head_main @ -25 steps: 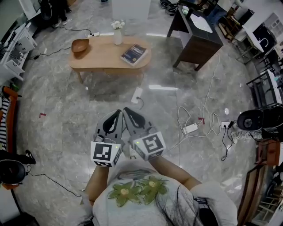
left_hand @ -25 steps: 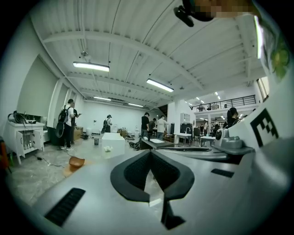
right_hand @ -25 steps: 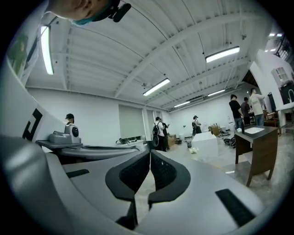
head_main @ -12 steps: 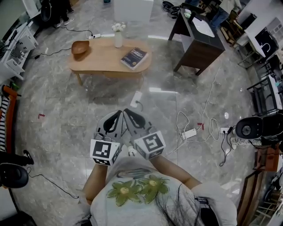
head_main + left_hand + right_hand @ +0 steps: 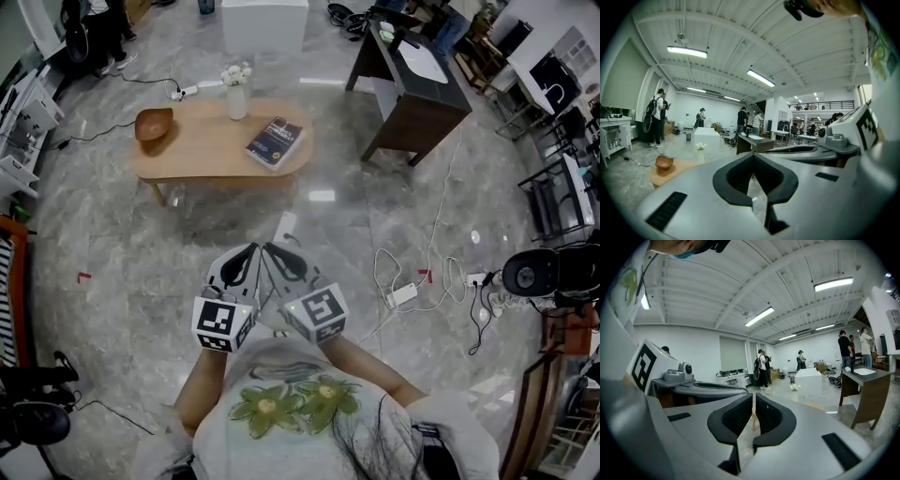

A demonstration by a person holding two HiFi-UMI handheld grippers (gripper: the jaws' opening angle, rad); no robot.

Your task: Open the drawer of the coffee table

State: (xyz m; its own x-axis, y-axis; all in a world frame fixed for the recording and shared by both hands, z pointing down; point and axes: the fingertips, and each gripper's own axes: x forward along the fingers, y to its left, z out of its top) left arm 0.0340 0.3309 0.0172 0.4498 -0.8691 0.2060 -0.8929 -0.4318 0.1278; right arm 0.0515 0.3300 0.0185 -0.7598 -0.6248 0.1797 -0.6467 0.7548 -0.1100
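The oval wooden coffee table (image 5: 202,150) stands on the marble floor ahead of me, carrying a wooden bowl (image 5: 153,123), a white vase of flowers (image 5: 236,91) and a dark blue book (image 5: 275,142). I cannot make out its drawer from here. My left gripper (image 5: 247,251) and right gripper (image 5: 273,248) are held side by side in front of my chest, well short of the table, both shut and empty. The left gripper view shows its shut jaws (image 5: 753,155) with the table (image 5: 670,172) beyond at the left. In the right gripper view the shut jaws (image 5: 753,398) point toward the table top (image 5: 819,406).
A white power strip (image 5: 284,226) lies on the floor between me and the table, and cables with an adapter (image 5: 404,294) trail at the right. A dark desk (image 5: 412,80) stands at the back right, a white box (image 5: 265,23) behind the table. People stand at the rear.
The table has shifted lower and to the left in the head view, nearer to me. Both grippers stay together, shut, in the same place before my chest.
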